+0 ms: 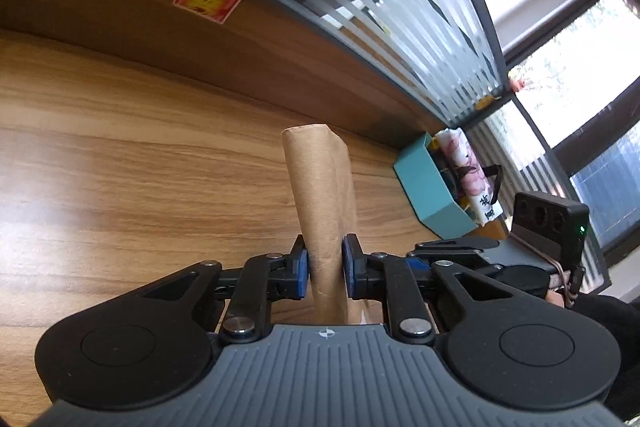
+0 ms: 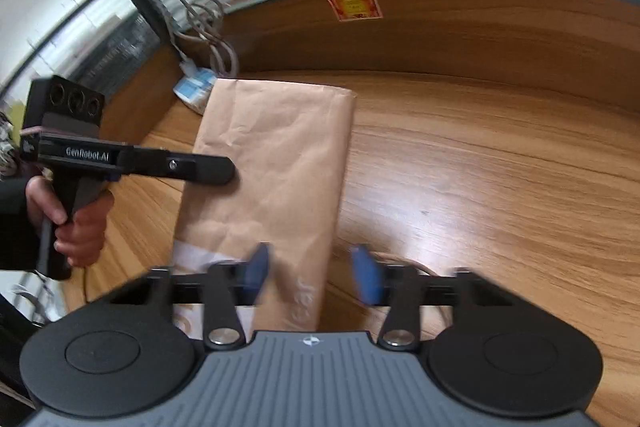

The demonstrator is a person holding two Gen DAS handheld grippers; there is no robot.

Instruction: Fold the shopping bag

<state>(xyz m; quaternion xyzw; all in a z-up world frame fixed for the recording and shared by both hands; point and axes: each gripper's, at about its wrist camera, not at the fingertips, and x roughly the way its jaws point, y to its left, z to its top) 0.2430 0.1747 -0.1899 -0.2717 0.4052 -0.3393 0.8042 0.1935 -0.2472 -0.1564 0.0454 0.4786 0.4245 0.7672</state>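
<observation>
A brown paper shopping bag [image 2: 276, 155] lies flattened lengthwise on the wooden desk [image 2: 480, 187]. In the left wrist view the bag [image 1: 320, 195] rises edge-on as a narrow folded strip, and my left gripper [image 1: 324, 247] is shut on it, blue pads pressing both sides. The right wrist view shows that gripper [image 2: 228, 171] reaching in from the left over the bag's left side, held by a hand [image 2: 76, 227]. My right gripper [image 2: 312, 263] straddles the bag's near right edge. Its blurred blue pads [image 2: 366, 279] stand apart and open, with a gap beside the paper.
A teal box [image 1: 432, 183] holding a floral bag sits at the desk's far right. A wood back panel with a red sticker [image 2: 354, 5] and a striped glass partition close off the back. Grey cables [image 2: 200, 27] and a blue-white packet [image 2: 196, 91] lie in the far left corner.
</observation>
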